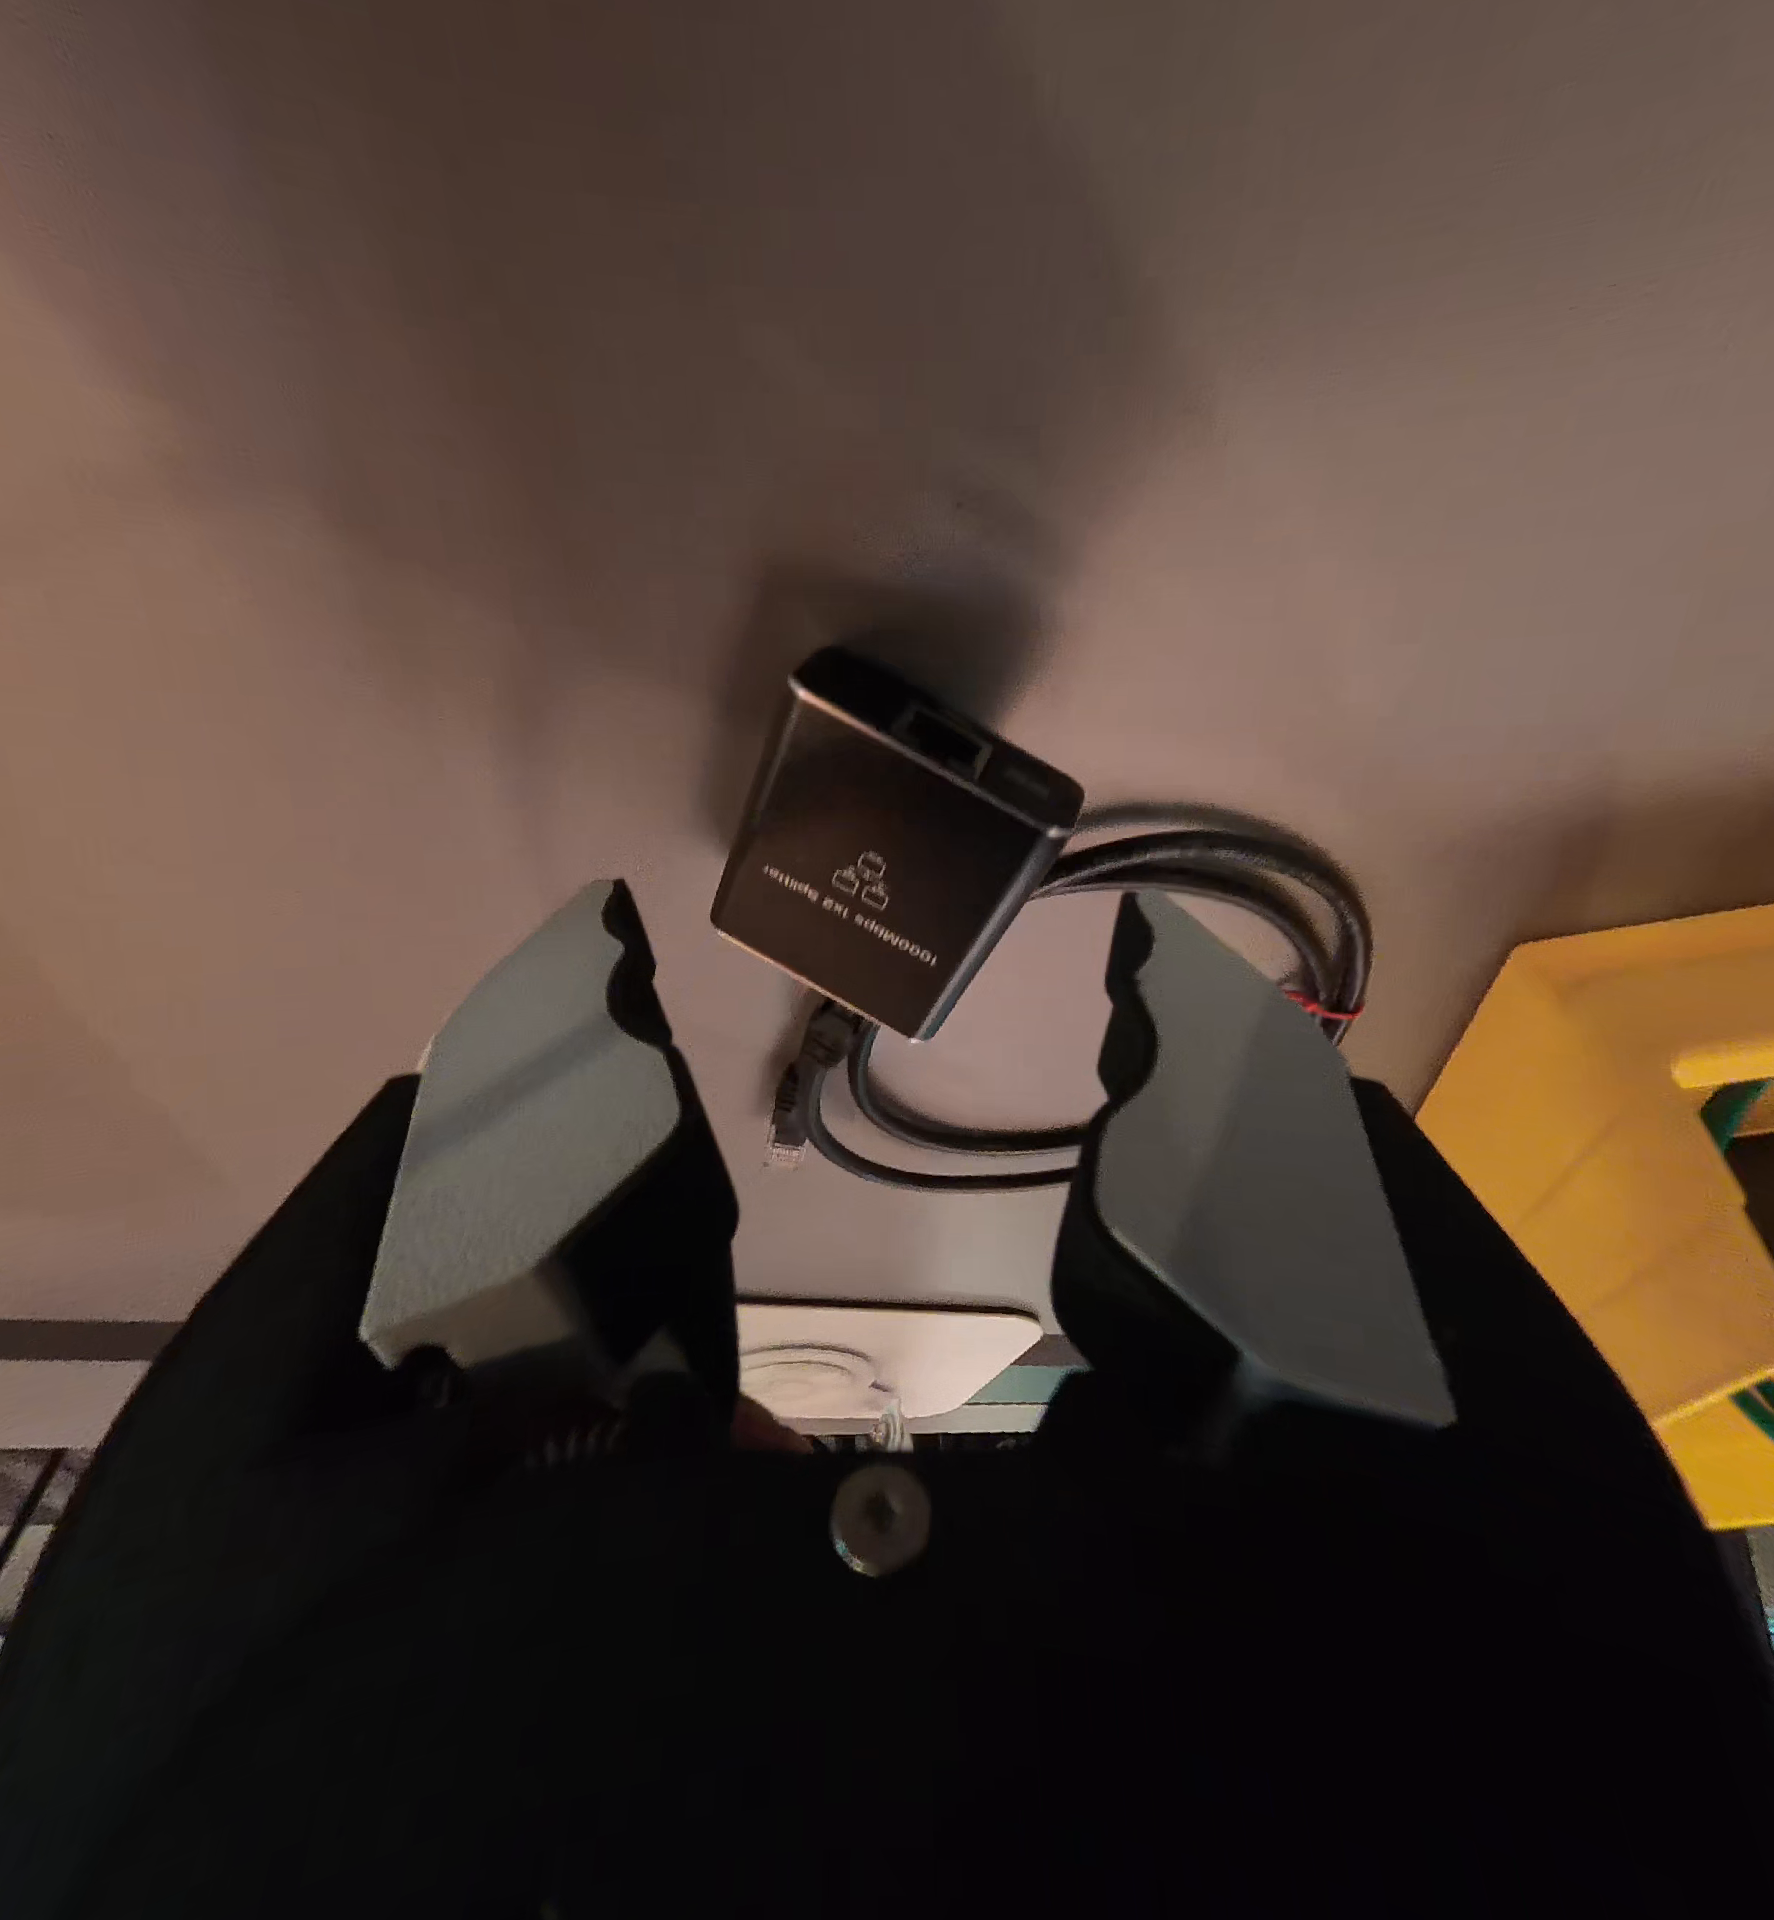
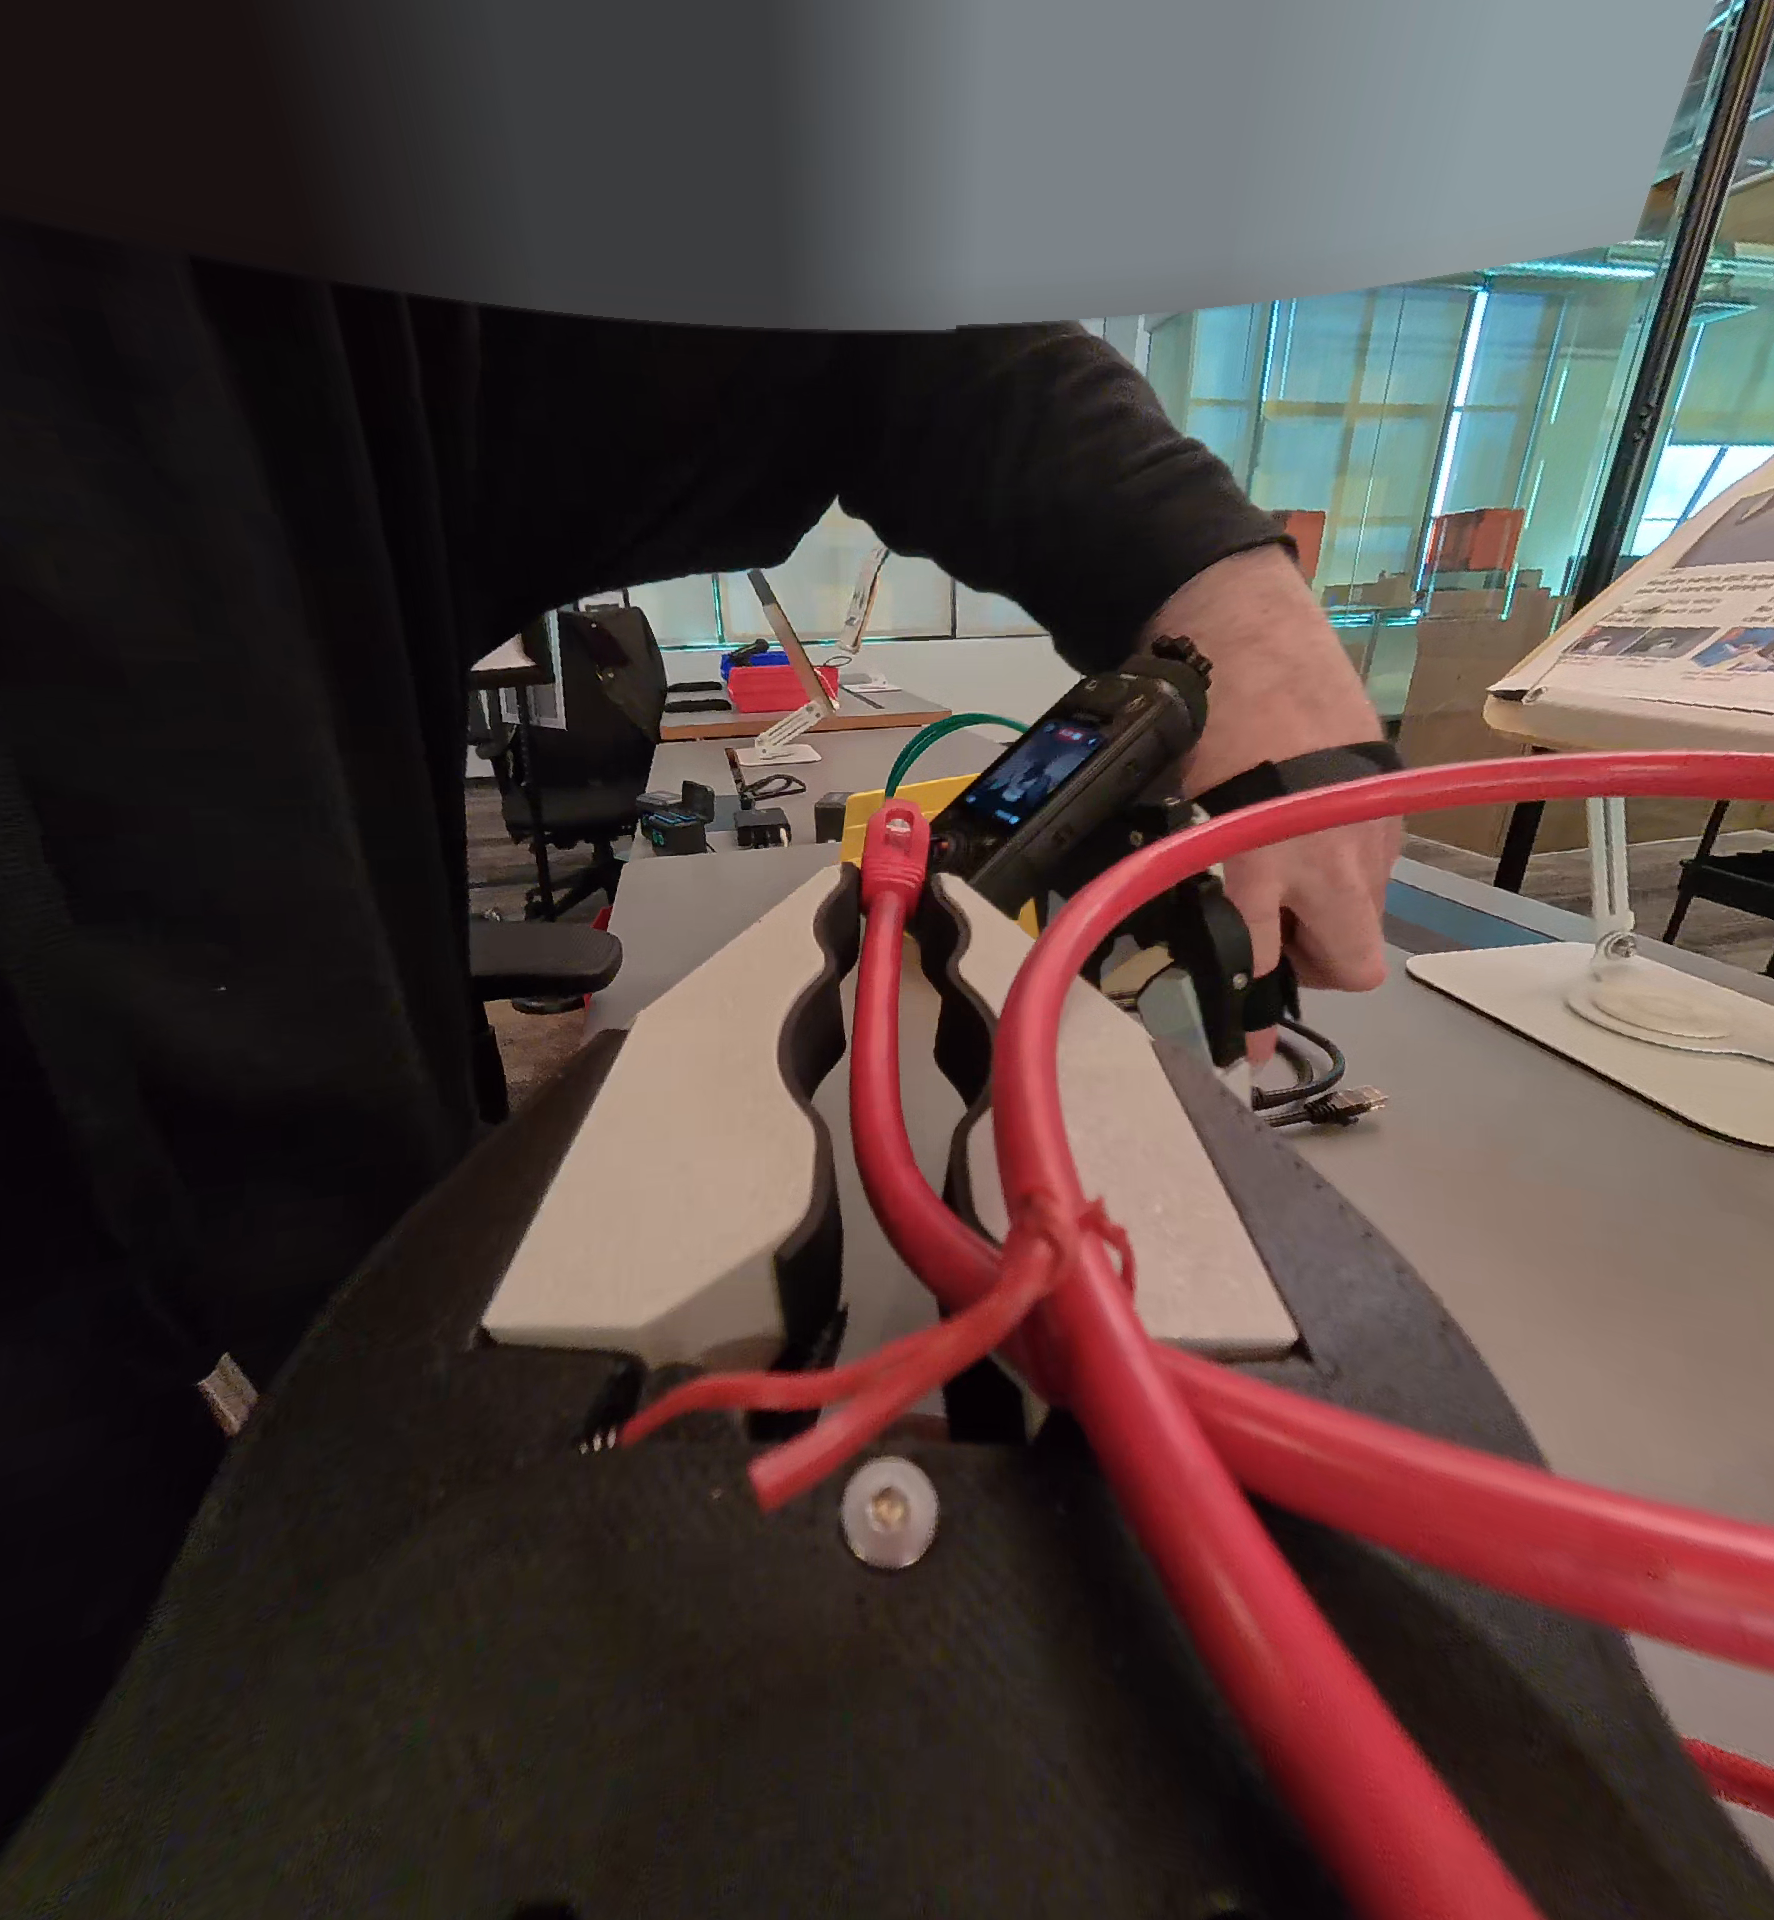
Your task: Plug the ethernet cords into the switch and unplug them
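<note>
The switch (image 1: 893, 847) is a small dark metallic box lying flat on the grey tabletop (image 1: 343, 623), one empty port facing far. A coiled black ethernet cord (image 1: 966, 1132) lies just beside and partly under it, its plug loose. The red ethernet cord (image 2: 1382, 1538), tied in a loop, is pinched near its plug.

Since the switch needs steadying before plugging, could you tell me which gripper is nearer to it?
Left. The left gripper hangs open just short of the switch. The right gripper is farther off, shut on the red cord.
</note>
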`<state>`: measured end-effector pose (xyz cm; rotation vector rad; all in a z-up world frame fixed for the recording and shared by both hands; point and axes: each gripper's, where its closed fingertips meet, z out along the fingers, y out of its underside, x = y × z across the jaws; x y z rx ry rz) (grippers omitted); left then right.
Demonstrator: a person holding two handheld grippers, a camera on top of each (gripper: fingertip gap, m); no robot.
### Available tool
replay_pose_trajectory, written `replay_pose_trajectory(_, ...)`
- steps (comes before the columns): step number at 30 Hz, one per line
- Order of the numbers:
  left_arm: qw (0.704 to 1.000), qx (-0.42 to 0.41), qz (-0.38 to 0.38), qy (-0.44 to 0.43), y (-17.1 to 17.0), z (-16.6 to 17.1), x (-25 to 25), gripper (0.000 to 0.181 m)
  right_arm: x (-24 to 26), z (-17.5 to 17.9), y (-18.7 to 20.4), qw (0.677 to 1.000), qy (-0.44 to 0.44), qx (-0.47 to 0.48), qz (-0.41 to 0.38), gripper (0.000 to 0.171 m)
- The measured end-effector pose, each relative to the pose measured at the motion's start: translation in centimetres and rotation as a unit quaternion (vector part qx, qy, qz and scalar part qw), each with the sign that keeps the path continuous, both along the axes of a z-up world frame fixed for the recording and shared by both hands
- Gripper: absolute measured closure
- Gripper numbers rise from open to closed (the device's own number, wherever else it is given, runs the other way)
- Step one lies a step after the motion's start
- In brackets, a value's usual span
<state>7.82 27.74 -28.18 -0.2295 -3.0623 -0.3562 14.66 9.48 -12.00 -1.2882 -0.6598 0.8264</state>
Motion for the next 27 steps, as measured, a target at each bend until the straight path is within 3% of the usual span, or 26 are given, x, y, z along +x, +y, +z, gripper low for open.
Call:
replay_pose_trajectory(5, 0.997, -0.029, -0.067, -0.016, -0.9, -1.5, -0.1, 0.098, 0.0, 0.0, 0.1, 1.0, 0.007, -0.003, 0.003, 0.161)
replay_pose_trajectory(9, 0.998, -0.024, -0.063, -0.011, -0.2, -2.9, -0.5, 0.101, 0.2, -0.1, 0.3, 1.0, 0.011, -0.006, 0.0, 0.161)
replay_pose_trajectory(12, 0.997, -0.051, -0.039, -0.03, -0.6, -3.0, 0.0, 0.119, 0.4, -0.2, 0.5, 1.0, 0.014, -0.007, -0.001, 0.161)
replay_pose_trajectory(14, 0.998, -0.056, -0.033, -0.027, -0.8, -3.0, 0.0, 0.121, 0.4, -0.2, 0.6, 1.0, 0.016, -0.009, -0.001, 0.161)
replay_pose_trajectory(21, 0.99, -0.075, 0.095, -0.07, -1.2, -3.0, 1.3, 0.125, 0.5, -0.5, 0.8, 1.0, 0.018, -0.014, 0.0, 0.161)
replay_pose_trajectory(27, 0.935, -0.102, 0.311, -0.133, -2.6, -2.8, 3.2, 0.124, 0.6, -0.3, 0.7, 1.0, 0.018, -0.011, -0.003, 0.162)
